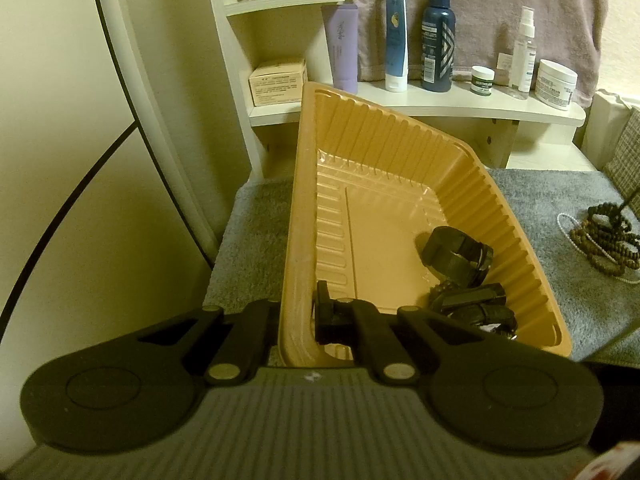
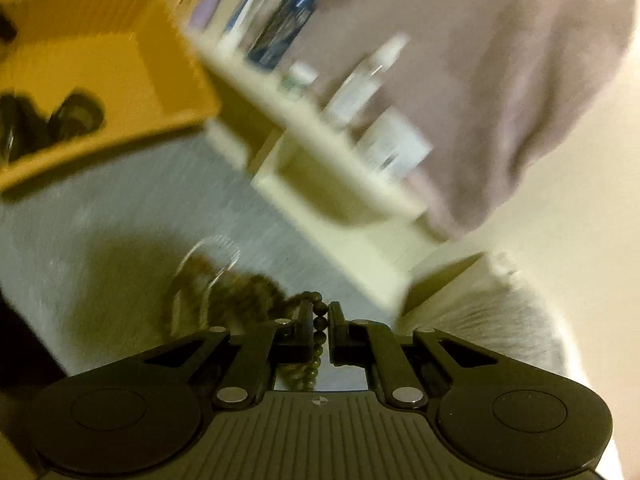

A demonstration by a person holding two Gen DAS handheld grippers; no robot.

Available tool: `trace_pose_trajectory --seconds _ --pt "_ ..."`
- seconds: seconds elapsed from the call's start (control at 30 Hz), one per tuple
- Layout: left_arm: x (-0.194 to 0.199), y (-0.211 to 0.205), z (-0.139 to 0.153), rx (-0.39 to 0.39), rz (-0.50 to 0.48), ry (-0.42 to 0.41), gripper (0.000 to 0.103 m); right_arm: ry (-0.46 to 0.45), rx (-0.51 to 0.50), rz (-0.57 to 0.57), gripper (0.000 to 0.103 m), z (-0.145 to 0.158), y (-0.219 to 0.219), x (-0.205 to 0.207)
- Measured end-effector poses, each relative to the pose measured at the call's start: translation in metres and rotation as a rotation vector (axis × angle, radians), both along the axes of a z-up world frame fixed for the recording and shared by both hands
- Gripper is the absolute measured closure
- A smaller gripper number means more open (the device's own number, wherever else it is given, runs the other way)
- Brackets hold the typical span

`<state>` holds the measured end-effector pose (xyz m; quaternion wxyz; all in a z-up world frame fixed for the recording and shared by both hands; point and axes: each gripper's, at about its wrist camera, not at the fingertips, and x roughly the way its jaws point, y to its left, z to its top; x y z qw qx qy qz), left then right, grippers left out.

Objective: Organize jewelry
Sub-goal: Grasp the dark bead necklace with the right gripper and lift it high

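An orange ribbed plastic tray [image 1: 500,208] sits tilted on a grey towel [image 1: 560,280]. My left gripper [image 1: 298,308] is shut on the tray's near left wall, one finger inside and one outside. Dark bracelets or watch bands [image 1: 456,254] lie in the tray's near right corner. A pile of brown bead strands [image 1: 608,240] with a thin white strand rests on the towel to the right. In the blurred right wrist view, my right gripper [image 2: 321,312] is shut on a dark bead strand [image 2: 320,324] trailing from the bead pile [image 2: 224,292]. The tray [image 2: 120,60] shows at upper left.
A cream shelf [image 1: 460,106] behind the tray carries several tubes, bottles and jars, with a pinkish towel [image 1: 520,0] hung behind. A small box [image 1: 276,82] sits on a side shelf. A round mirror edge [image 1: 132,92] stands at left. A checked cushion [image 1: 628,152] is at right.
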<state>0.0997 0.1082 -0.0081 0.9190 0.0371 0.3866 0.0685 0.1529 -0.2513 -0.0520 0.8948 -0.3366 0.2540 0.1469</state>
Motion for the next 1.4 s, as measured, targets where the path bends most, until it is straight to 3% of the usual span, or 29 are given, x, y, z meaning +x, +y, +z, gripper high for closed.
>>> trace_pose_trajectory --seconds 0.37,0.73,1.13,1.4 --pt "0.0 -0.002 0.002 0.015 -0.01 -0.002 0.1 -0.211 0.029 -0.011 0.096 0.103 -0.014 -0.006" --pt "0.0 -0.003 0.003 0.021 -0.013 -0.003 0.1 -0.334 0.026 0.03 0.096 0.192 -0.015 -0.008" --pt "0.0 -0.003 0.003 0.019 -0.014 -0.006 0.1 -0.399 0.113 0.12 0.096 0.263 0.004 -0.015" --pt "0.0 -0.003 0.003 0.018 -0.018 -0.007 0.1 -0.381 0.218 0.267 0.096 0.31 0.041 -0.021"
